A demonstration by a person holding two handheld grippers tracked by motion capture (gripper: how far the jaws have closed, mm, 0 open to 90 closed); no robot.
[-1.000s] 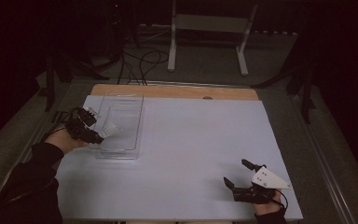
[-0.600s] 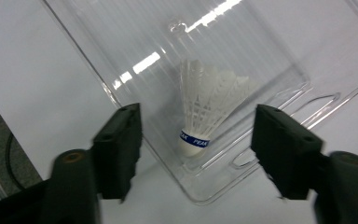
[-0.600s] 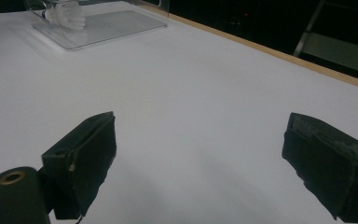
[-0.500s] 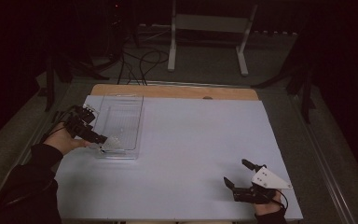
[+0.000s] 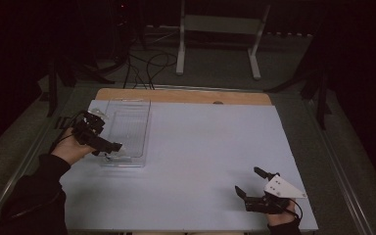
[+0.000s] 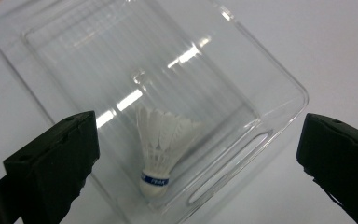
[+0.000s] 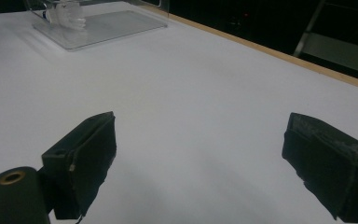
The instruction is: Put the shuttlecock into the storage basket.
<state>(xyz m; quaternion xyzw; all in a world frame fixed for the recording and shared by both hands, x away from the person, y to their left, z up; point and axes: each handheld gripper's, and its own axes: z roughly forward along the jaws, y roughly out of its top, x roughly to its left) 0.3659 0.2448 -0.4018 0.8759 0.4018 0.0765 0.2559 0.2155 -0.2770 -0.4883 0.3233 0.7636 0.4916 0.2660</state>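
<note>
A white feathered shuttlecock [image 6: 161, 148] with a rounded cork base and a blue band with lettering around it lies inside a clear plastic tray [image 6: 270, 100], in the corner nearest the left tongs [image 6: 198, 161], its base toward them and its skirt fanning away. It sits between and just beyond the two black jaws, which have just been opening and now stand wide apart with nothing pressed between them. The tray is a long shallow rectangle with rounded corners and a ribbed floor, and its near rim lies just under the left tongs [image 5: 108, 149] in the high view. Ahead of the right tongs [image 5: 248, 182], whose jaws are also spread wide over nothing, bare pale bench [image 5: 200, 147] runs open all the way across to the tray, which lies well apart from them. The wooden far edge of the bench [image 7: 279, 53] crosses beyond the right tongs [image 7: 198, 161], and dark floor drops away past it. The near bench edge lies just behind both hands
</note>
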